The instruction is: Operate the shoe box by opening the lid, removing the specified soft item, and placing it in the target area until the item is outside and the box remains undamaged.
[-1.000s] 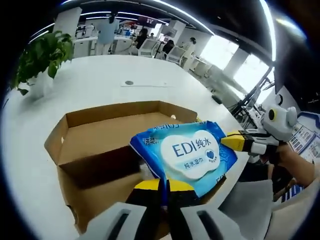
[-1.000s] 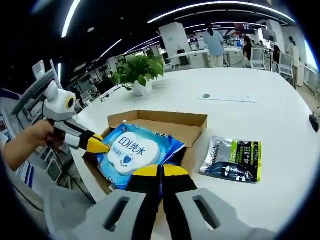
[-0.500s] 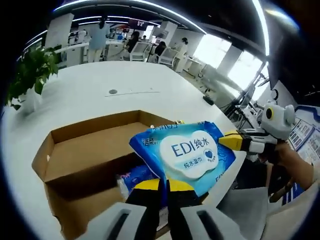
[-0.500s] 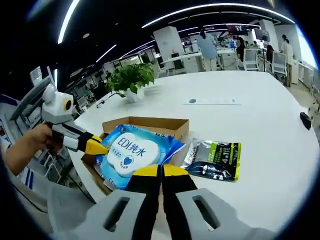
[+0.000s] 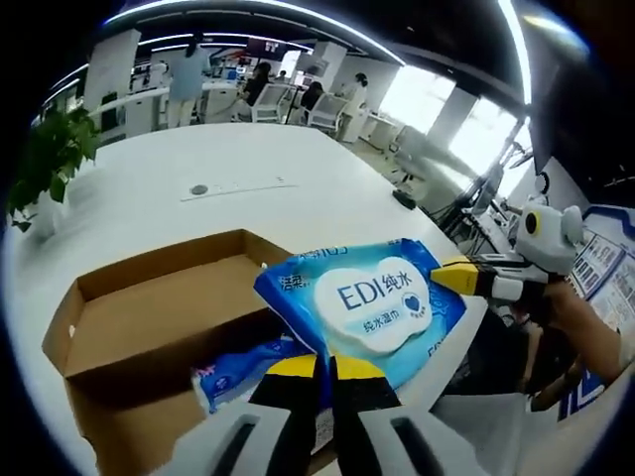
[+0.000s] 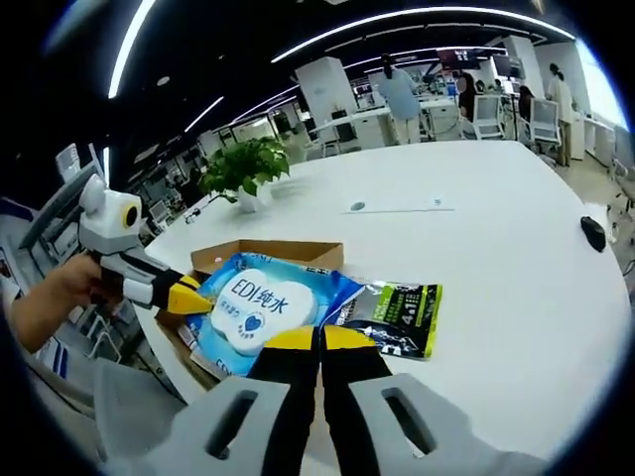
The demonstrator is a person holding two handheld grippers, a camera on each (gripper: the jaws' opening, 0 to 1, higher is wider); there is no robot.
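White table [image 5: 298, 198] [image 6: 516, 297], large, office behind it. Open cardboard box [image 5: 149, 317] [image 6: 268, 253] sits at the table's near edge, lid flaps up, brown inside bare toward the far wall.

Blue wipes pack [image 5: 362, 307] [image 6: 263, 307], white label "EDI", is held above the box's near right corner, clear of the floor of the box. Left gripper [image 5: 324, 369] jaws together, clamped on the pack's near edge in the left gripper view; the same gripper [image 6: 193, 295] comes in from the left of the right gripper view, yellow tip on the pack. Right gripper [image 6: 318, 339] jaws closed on the pack's near edge; its yellow tip [image 5: 451, 278] touches the pack's right corner in the left gripper view.

Second blue pack [image 5: 238, 362] lies inside the box, under the held one.

Dark green pouch [image 6: 397, 317] lies flat on the table just right of the box.

Potted plant [image 5: 45, 164] [image 6: 243, 169] stands far left, well apart from the box.
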